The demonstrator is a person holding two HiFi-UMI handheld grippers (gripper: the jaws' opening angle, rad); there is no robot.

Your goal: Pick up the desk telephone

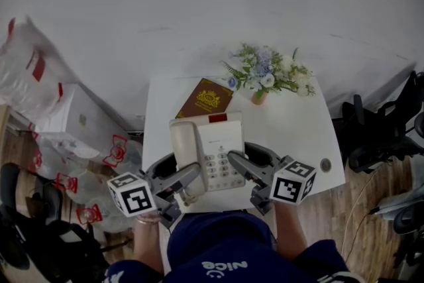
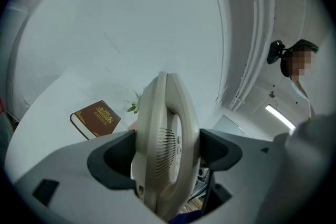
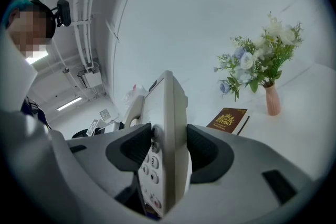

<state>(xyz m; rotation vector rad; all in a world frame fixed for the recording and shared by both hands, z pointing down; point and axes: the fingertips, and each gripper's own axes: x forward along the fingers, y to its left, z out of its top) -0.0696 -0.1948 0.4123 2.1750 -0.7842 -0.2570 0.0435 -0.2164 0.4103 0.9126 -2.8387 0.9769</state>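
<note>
Gripping pads (image 2: 113,157), dark and textured, are pressed on the cream plastic desk telephone (image 1: 211,149), held over the 6 o'clock edge of the white table (image 1: 298,136). The left gripper (image 2: 167,150) is clamped on its handset side and the right gripper (image 3: 169,150) on its keypad side. At 1 o'clock, a pink vase (image 1: 258,97) is filled with flowers (image 1: 268,69).

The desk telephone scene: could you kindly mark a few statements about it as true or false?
1. The left gripper and right gripper both clamp the desk telephone. True.
2. The handset is off its cradle. False: it rests on the telephone.
3. The brown book lies on the white table beyond the telephone. True.
4. The flower vase has tipped over. False: it stands upright.
</note>
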